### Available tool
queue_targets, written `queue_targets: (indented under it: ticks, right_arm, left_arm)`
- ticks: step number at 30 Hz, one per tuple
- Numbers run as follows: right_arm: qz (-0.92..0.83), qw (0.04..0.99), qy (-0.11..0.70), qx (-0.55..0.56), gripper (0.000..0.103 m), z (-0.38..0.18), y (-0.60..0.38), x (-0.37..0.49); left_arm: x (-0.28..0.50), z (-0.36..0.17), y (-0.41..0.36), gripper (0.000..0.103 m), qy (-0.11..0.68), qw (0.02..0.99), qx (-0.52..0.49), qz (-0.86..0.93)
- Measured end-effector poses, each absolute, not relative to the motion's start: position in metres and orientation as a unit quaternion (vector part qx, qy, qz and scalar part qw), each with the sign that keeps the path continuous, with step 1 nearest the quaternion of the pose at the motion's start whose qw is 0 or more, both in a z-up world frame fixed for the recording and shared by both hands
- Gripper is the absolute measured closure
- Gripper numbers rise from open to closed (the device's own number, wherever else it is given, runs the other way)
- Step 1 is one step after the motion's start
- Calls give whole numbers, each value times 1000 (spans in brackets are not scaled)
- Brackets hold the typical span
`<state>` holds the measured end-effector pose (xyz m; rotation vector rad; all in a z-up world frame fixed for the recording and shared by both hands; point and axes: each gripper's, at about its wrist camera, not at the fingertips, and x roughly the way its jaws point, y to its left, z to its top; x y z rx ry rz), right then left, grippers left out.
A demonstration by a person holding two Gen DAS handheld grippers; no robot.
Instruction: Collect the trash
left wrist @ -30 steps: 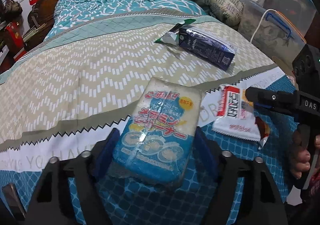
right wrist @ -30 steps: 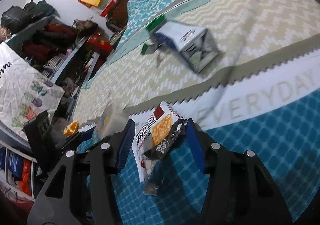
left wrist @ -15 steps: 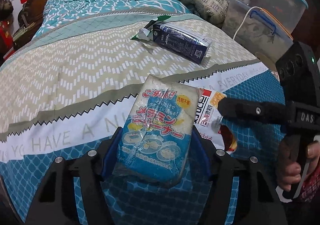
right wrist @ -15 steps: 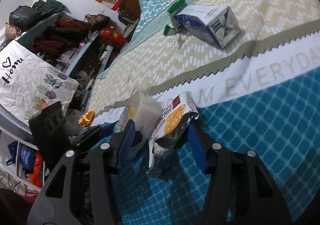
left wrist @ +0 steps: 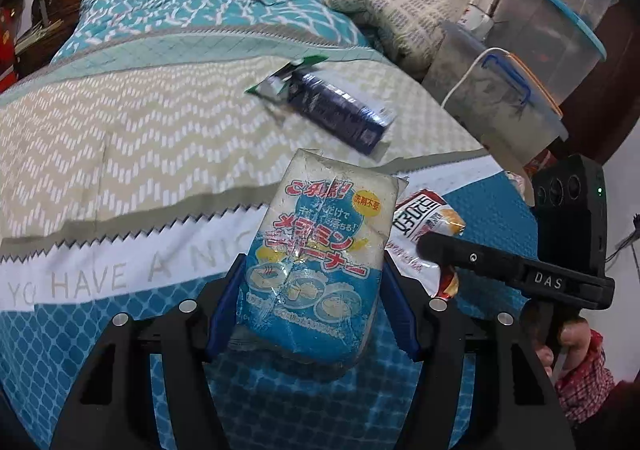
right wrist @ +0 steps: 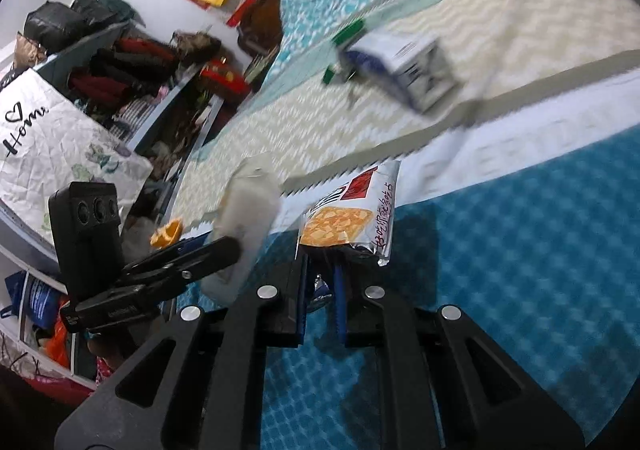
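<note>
Trash in both claws above a teal-and-beige patterned bedspread [left wrist: 120, 137]: the left gripper [left wrist: 312, 302] clamps a blue-and-white plastic sponge packet with Japanese lettering [left wrist: 316, 262], while the right gripper [right wrist: 320, 286] pinches the crumpled foot of a white-and-red foil snack wrapper [right wrist: 352, 209]. Both pieces appear lifted clear of the bed. A dark blue cardboard carton [left wrist: 340, 113] (a green-edged torn wrapper [left wrist: 280, 79] beside it) lies uncollected farther up. Pick-up looks complete; next, both loads need carrying to a bin, none in view.
</note>
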<state>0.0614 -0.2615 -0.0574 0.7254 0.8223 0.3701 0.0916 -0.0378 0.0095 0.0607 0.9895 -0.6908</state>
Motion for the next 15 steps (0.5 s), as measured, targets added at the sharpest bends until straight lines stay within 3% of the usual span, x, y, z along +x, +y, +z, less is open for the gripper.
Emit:
queue_targets:
  ticks: [9, 15]
  right_arm:
    - [111, 854, 351, 368, 90, -55, -330, 21]
    - [35, 861, 309, 402, 90, -57, -403, -17]
  left_arm:
    - [81, 19, -107, 43, 456, 804, 78, -373]
    - [75, 25, -209, 43, 456, 764, 131, -437]
